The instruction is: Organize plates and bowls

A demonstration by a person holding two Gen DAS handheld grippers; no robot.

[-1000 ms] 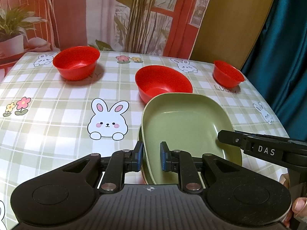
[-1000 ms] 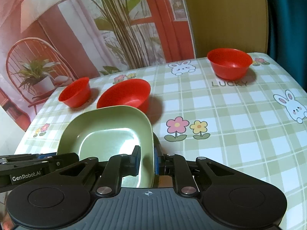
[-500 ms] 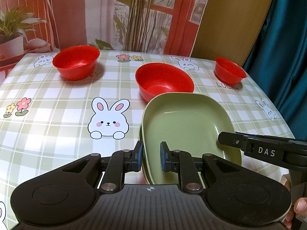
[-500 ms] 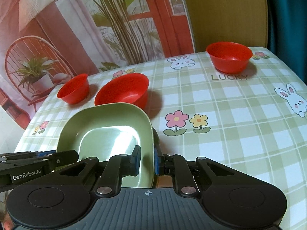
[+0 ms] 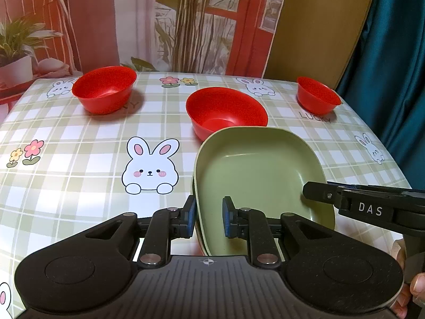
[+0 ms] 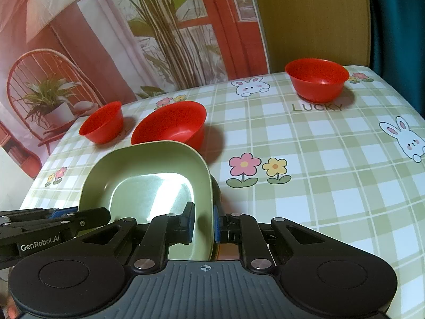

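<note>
We grip the green plate (image 5: pixel 260 170) by opposite rims, left gripper (image 5: pixel 206 219) and right gripper (image 6: pixel 203 223) both clamped, steadying it near the table's (image 5: pixel 79 138) near edge, probably stacked atop another.

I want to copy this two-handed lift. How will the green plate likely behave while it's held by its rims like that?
The green plate looks rigid: its rim holds shape between the left tongs and the right tongs. Its glossy sheen suggests it may be slippery. Pinched only at thin edges, it could tilt if either grip loosens.
</note>
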